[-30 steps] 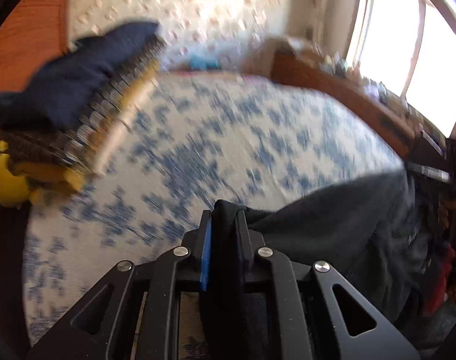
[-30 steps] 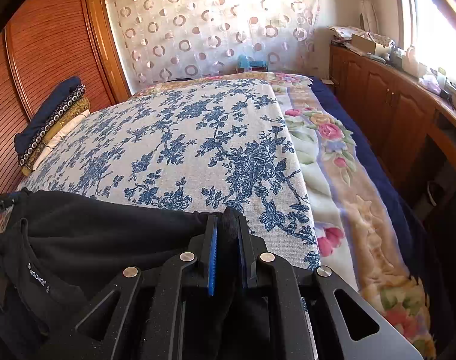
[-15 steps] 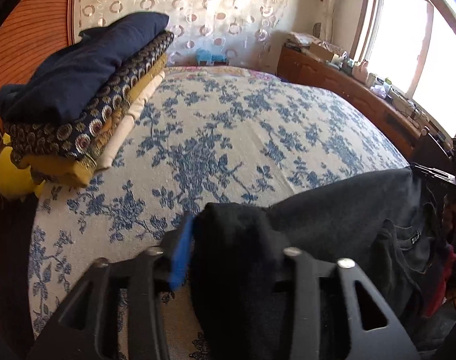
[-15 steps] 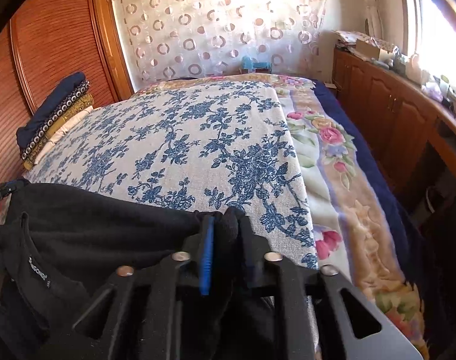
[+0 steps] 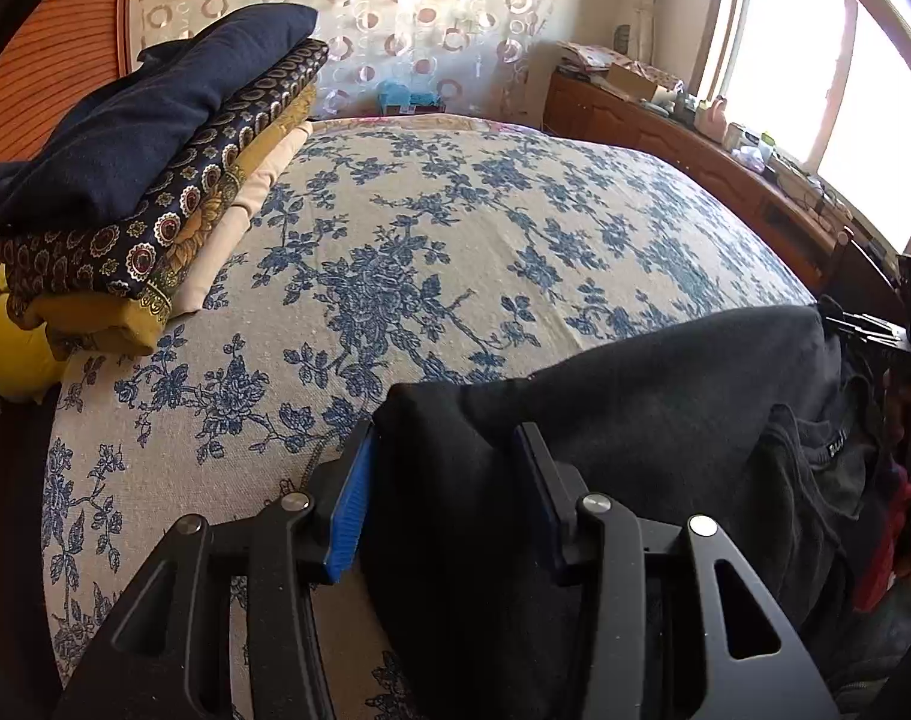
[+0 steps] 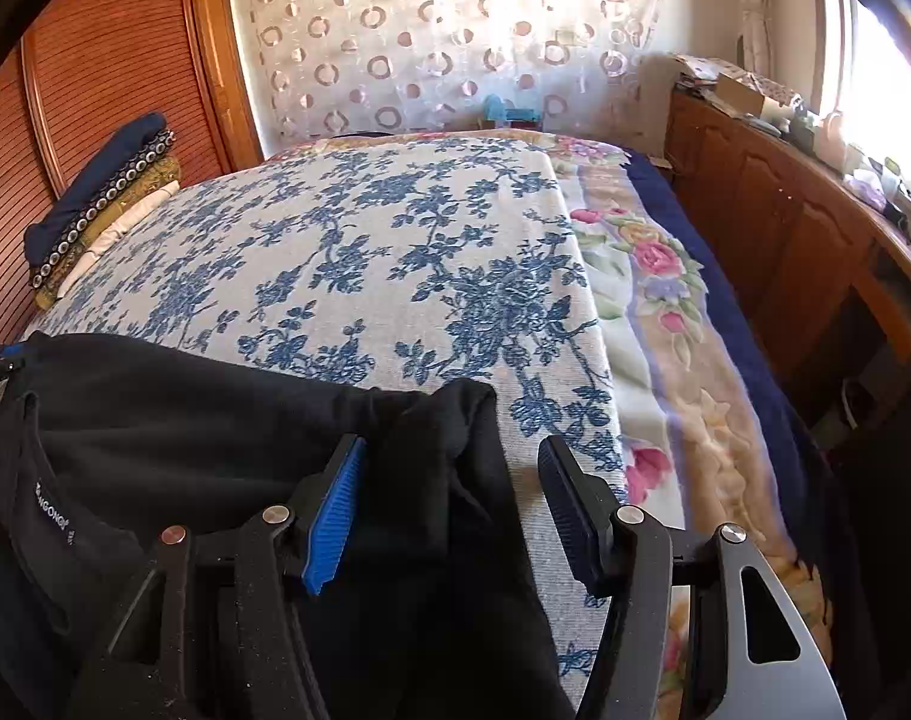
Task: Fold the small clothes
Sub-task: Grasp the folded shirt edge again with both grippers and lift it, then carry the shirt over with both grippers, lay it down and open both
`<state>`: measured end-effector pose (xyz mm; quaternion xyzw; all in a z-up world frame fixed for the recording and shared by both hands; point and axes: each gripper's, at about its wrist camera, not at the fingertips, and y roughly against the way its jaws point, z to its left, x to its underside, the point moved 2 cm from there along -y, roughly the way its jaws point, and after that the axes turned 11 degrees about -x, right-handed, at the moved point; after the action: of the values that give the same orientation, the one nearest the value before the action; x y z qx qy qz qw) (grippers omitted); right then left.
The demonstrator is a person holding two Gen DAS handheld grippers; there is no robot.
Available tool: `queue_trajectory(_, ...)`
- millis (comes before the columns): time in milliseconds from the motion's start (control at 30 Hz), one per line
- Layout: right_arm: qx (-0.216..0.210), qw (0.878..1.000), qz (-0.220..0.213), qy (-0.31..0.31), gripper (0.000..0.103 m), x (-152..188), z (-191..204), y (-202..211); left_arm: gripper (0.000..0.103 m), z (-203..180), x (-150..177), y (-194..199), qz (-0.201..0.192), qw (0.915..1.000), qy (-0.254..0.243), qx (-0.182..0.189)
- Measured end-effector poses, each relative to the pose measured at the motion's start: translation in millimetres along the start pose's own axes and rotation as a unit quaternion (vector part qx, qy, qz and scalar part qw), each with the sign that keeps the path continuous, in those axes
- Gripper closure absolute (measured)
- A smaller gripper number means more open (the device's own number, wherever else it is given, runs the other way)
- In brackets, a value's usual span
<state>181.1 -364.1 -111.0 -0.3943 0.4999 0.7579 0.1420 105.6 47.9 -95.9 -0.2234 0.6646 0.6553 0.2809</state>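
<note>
We hold the left gripper [image 5: 449,462] at 6 o'clock in the left wrist view. Its jaws stand apart, w/ a fold of the black garment [image 5: 665,408] lying between them. The blue pad [image 5: 350,510] sits just beside the cloth; whether the pads press on it cannot be told for sure, but the gap looks slack, so we read it as released.

We hold the right gripper [image 6: 452,480] at 6 o'clock in the right wrist view. Its jaws are opening. A corner of the black garment [image 6: 173,414] sits between them, near the left pad and clear of the right pad.

The garment lies along the near edge of the bed [image 5: 455,228], from 6 to 4 o'clock in the left view and from 6 to 9 o'clock in the right view, w/ its neck label [image 6: 53,504] facing up at approx. 8 o'clock.

Beyond it, the blue floral cover [image 6: 365,252] spreads toward 12 o'clock. A stack of folded fabrics [image 5: 137,180] rests at 10 o'clock in the left view. A wooden cabinet [image 6: 773,222] runs along 2 o'clock in the right view.
</note>
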Motion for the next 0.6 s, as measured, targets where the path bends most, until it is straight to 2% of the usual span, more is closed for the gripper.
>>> queue_trajectory(67, -0.003, 1.0, 0.001, 0.008, 0.044, 2, 3, 1, 0.068, -1, 1, 1, -0.001, 1.0, -0.003, 0.003)
queue_trajectory(100, -0.006, 1.0, 0.0, 0.01, 0.055, 3, 5, 1, 0.07, -2, 2, 2, -0.001, 1.0, -0.006, 0.003)
queue_trajectory(133, -0.014, 1.0, 0.001, 0.014, 0.06, 4, 7, 2, 0.077, -3, 2, 2, -0.001, 0.9999, -0.01, -0.001)
queue_trajectory(167, -0.017, 1.0, 0.004, 0.017, 0.07, 5, 9, 3, 0.084, -5, 3, 2, -0.001, 0.9999, -0.016, -0.001)
queue_trajectory(267, -0.027, 1.0, 0.0, 0.006, 0.09, 11, 9, 10, 0.089, -8, 6, 8, -0.005, 0.9998, -0.017, 0.005)
queue_trajectory(433, -0.054, 0.998, -0.038, -0.016, 0.093, 23, 16, 40, 0.09, -13, 12, 51, -0.053, 0.9979, -0.005, 0.036)
queue_trajectory(600, -0.058, 0.995, -0.083, -0.003, 0.094, 27, 37, 102, 0.091, -13, 10, 119, -0.116, 0.9915, 0.009, 0.057)
